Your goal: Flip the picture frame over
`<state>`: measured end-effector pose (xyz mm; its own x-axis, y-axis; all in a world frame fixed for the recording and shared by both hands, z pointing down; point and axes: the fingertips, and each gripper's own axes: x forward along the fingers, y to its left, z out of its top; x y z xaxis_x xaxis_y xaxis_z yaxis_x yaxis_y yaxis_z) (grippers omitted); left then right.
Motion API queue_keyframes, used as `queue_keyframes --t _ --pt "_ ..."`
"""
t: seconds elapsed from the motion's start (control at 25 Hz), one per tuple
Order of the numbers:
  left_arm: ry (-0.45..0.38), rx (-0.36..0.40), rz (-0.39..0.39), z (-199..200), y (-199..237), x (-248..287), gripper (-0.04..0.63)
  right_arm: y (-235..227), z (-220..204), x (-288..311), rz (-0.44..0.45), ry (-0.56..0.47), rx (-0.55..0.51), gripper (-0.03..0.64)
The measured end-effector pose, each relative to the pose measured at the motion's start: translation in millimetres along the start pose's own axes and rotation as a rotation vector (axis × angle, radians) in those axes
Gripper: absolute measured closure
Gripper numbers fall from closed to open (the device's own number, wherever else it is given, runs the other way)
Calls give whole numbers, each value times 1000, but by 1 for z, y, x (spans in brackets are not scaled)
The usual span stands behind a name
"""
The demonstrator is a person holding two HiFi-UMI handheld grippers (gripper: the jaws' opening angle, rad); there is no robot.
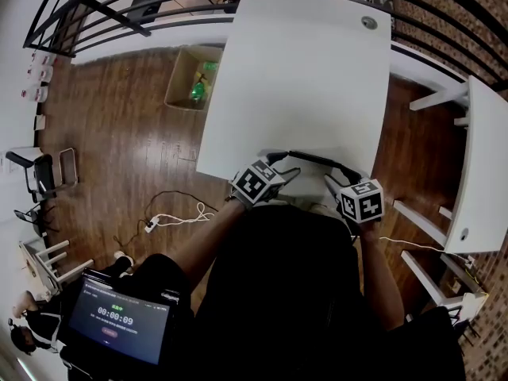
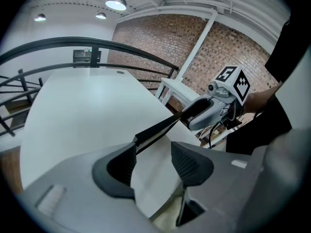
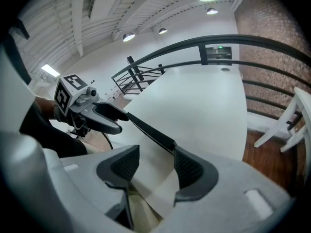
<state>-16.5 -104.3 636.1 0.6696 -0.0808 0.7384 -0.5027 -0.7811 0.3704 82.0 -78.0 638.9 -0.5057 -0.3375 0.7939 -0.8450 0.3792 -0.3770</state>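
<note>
Clamped on opposite ends of the raised picture frame (image 2: 160, 125), left gripper (image 2: 153, 150) and right gripper (image 3: 156, 158) risk dropping it should either pinch slip.

picture frame (image 1: 317, 159): thin black border, pale face. At near edge of white table (image 1: 302, 70), right half. Tilted up off tabletop, long black edge raised, face sloping down toward near edge. Ends clamped by left gripper (image 1: 279, 163), right gripper (image 1: 335, 182).
</note>
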Motion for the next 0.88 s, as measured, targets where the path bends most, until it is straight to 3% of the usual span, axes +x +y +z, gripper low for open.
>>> queue_keyframes --t 0.88 --pt "20 22 -9 23 40 8 364 -21 39 24 -27 2 -14 411"
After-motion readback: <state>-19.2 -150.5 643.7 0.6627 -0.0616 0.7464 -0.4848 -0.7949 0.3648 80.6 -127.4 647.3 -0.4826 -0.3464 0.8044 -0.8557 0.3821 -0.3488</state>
